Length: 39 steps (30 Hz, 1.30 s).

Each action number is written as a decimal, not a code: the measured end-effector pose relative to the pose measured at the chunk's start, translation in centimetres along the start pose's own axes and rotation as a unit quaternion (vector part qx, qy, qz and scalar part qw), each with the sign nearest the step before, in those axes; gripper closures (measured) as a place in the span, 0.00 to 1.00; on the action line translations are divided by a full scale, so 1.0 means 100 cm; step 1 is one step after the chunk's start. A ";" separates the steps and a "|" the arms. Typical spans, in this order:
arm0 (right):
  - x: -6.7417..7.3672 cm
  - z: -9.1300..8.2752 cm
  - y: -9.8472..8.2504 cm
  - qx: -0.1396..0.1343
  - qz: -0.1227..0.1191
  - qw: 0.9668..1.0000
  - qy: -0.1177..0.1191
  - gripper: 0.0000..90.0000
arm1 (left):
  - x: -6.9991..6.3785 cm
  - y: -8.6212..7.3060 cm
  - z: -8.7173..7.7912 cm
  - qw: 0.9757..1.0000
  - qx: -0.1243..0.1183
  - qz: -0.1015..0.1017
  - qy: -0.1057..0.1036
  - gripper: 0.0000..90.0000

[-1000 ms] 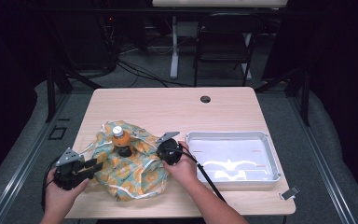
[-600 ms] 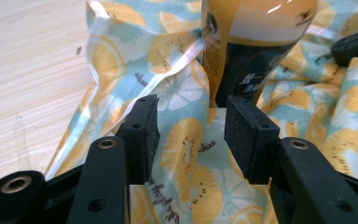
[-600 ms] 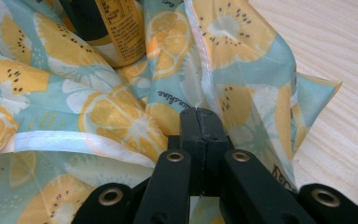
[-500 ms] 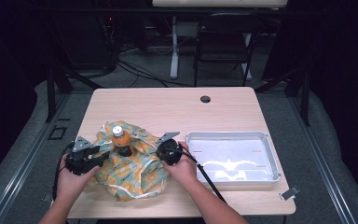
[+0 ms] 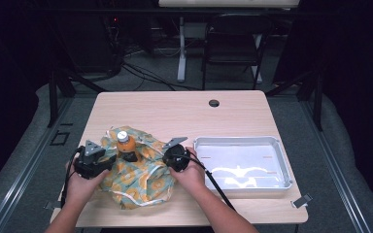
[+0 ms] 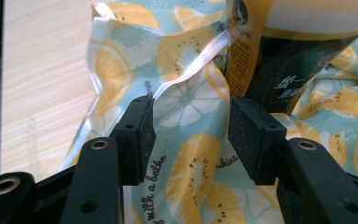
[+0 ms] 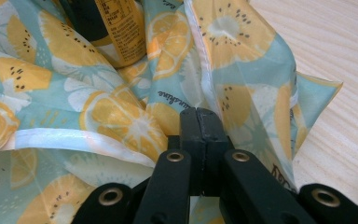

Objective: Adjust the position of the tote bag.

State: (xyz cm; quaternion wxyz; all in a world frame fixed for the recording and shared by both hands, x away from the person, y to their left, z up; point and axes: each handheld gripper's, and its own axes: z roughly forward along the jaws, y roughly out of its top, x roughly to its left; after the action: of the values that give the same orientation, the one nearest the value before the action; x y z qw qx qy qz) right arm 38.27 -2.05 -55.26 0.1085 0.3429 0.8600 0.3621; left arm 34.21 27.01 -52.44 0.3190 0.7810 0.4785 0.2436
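A teal bag printed with orange and lemon slices [image 5: 138, 177] lies crumpled on the table's front left. An orange bottle with a white cap [image 5: 125, 142] stands upright in it. My left gripper [image 5: 110, 158] is at the bag's left side, just left of the bottle. It is open [image 6: 191, 135], with a fold of the bag [image 6: 191, 107] between its pads and the bottle's label [image 6: 279, 51] just beyond. My right gripper [image 5: 165, 154] is at the bag's right side, shut [image 7: 198, 116] on the bag's white-hemmed rim [image 7: 200, 60].
A shallow metal tray [image 5: 284, 167] lies right of the bag, close to my right hand. A round cable hole [image 5: 213, 103] is at the table's far middle. A small clip [image 5: 302, 200] sits at the front right edge. A chair stands behind the table.
My left gripper has moved from the table's front left in to the bag, up beside the bottle. The right gripper has stayed shut on the bag.
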 end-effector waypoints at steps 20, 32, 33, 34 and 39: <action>0.000 0.000 0.000 0.000 -0.002 1.000 0.001 1.00 | 0.008 0.003 0.017 1.000 0.017 0.008 0.016 1.00; 0.001 0.000 -0.001 -0.001 -0.005 1.000 0.002 1.00 | 0.032 0.006 0.019 0.999 0.012 -0.021 0.032 1.00; 0.001 0.000 -0.001 -0.003 -0.003 1.000 0.001 1.00 | 0.034 0.007 0.020 0.999 0.013 -0.022 0.034 1.00; 0.001 0.000 -0.001 -0.003 -0.003 1.000 0.000 1.00 | 0.037 0.008 0.021 0.999 0.015 -0.024 0.036 1.00; 0.000 0.000 -0.001 0.000 -0.005 1.000 0.003 1.00 | 0.052 0.011 0.029 0.998 0.028 -0.039 0.046 1.00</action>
State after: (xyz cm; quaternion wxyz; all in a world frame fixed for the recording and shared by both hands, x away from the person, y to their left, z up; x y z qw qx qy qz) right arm 38.20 -2.09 -55.31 0.1078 0.3378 0.8619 0.3624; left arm 39.00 30.54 -53.24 0.2839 0.7585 0.5295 0.2525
